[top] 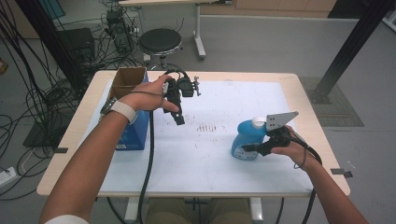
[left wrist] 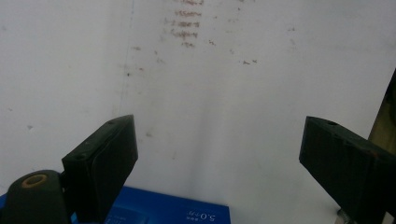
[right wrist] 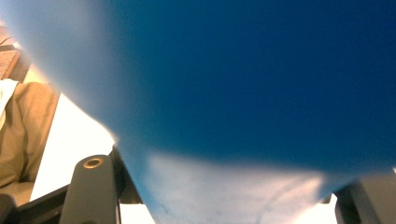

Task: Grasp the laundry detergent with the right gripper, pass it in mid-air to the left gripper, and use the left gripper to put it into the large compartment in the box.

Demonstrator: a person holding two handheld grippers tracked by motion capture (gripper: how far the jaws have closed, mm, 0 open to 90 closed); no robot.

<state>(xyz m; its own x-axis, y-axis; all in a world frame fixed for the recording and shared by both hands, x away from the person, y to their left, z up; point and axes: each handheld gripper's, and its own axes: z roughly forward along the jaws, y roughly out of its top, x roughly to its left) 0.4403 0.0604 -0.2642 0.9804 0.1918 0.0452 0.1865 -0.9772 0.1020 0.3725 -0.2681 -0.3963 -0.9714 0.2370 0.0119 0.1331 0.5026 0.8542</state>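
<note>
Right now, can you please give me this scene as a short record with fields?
work: right gripper at the blue bottle
bottle: upright on the white sheet, white cap
right jaws: either side of the bottle; contact unclear
left gripper: open, empty, above the sheet
blue box: left side, top open
table: light wood edge

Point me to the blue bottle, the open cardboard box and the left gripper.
blue bottle (top: 247, 139): high view, on its body.
open cardboard box (top: 127, 77): high view, on its brown inner flap.
left gripper (left wrist: 219, 154): left gripper view, midway between its open jaws.
</note>
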